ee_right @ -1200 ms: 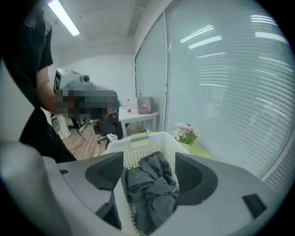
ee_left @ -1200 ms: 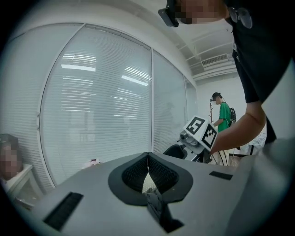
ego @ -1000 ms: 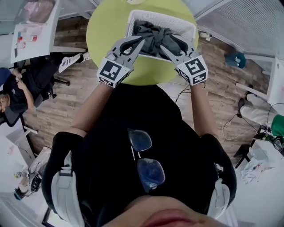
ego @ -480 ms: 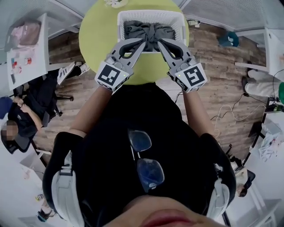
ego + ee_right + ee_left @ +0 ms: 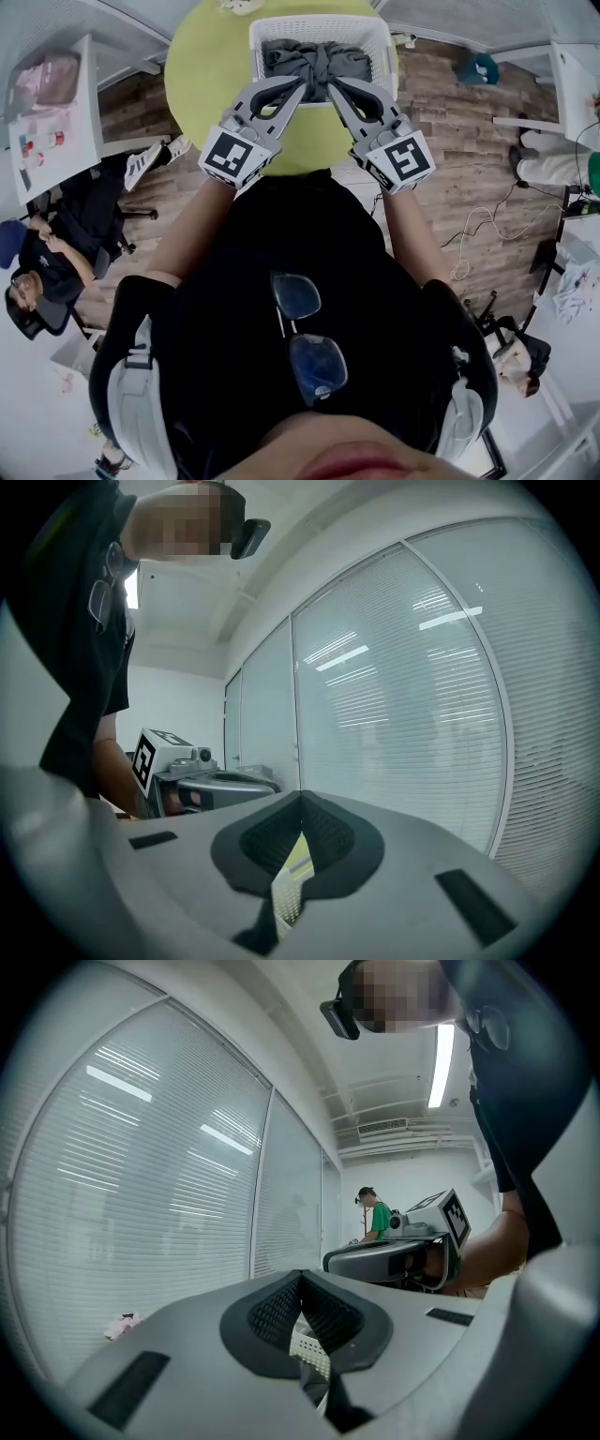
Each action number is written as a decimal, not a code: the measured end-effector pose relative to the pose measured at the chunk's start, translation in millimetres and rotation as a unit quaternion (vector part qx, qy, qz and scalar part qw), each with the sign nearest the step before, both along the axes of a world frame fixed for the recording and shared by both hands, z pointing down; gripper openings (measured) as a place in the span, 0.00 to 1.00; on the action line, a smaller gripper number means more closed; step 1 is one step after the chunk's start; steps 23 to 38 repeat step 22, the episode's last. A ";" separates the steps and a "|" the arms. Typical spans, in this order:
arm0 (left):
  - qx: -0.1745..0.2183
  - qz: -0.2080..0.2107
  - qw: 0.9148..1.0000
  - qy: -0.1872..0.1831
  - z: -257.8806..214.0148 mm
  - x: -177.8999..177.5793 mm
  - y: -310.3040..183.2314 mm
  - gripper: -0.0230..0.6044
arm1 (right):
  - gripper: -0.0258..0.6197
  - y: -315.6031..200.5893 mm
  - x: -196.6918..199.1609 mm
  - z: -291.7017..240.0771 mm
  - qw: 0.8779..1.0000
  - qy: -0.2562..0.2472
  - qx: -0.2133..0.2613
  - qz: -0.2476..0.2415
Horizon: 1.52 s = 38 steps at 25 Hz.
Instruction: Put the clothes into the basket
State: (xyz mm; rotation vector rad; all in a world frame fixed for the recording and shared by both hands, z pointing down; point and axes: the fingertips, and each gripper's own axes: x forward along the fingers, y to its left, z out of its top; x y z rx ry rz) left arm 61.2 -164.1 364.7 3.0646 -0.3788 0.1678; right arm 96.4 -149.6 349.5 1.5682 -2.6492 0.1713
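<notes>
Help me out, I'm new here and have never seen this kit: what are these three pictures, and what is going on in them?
There is no robot here: a person holds a hand-held gripper in each hand. The head view comes from a camera on the person's head, looking steeply down past their chest. In it, the left gripper and the right gripper reach to the near edge of a white basket, with a round yellow-green table under it. Dark grey clothes already lie in the basket. The other two pictures come from cameras that ride on each gripper and look along its jaws. Both show the jaws together at the tips, with a bit of the white basket seen through the gap behind them. Whether they pinch its rim, I cannot tell.
</notes>
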 end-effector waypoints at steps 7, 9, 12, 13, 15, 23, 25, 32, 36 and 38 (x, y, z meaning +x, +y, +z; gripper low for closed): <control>0.004 0.001 1.000 0.005 -4.8 1.7 0.5 0.05 | 0.08 1.6 0.8 -0.9 1.000 0.001 -0.001 0.006; 0.005 0.003 1.000 0.003 -3.8 1.3 0.5 0.05 | 0.08 0.7 0.8 -0.6 1.000 0.003 -0.001 0.006; 0.003 0.003 1.000 0.002 -1.9 -3.0 0.2 0.05 | 0.08 -0.6 -3.2 0.6 1.000 0.002 -0.002 0.006; 0.002 0.003 1.000 -0.001 -0.5 -4.6 -0.2 0.05 | 0.08 -1.6 -4.4 0.5 1.000 0.001 -0.002 0.006; 0.001 0.002 1.000 -0.003 0.2 -4.9 -3.0 0.05 | 0.08 -4.5 -4.2 -0.3 1.000 0.001 0.000 0.005; 0.003 0.001 1.000 0.001 1.6 -2.8 -6.1 0.05 | 0.08 -8.0 -2.2 0.9 1.000 0.005 -0.001 0.007; 0.003 0.001 1.000 0.001 1.6 -2.8 -6.1 0.05 | 0.08 -8.0 -2.2 0.9 1.000 0.005 -0.001 0.007; 0.003 0.001 1.000 0.001 1.6 -2.8 -6.1 0.05 | 0.08 -8.0 -2.2 0.9 1.000 0.005 -0.001 0.007; 0.003 0.001 1.000 0.001 1.6 -2.8 -6.1 0.05 | 0.08 -8.0 -2.2 0.9 1.000 0.005 -0.001 0.007; 0.003 0.001 1.000 0.001 1.6 -2.8 -6.1 0.05 | 0.08 -8.0 -2.2 0.9 1.000 0.005 -0.001 0.007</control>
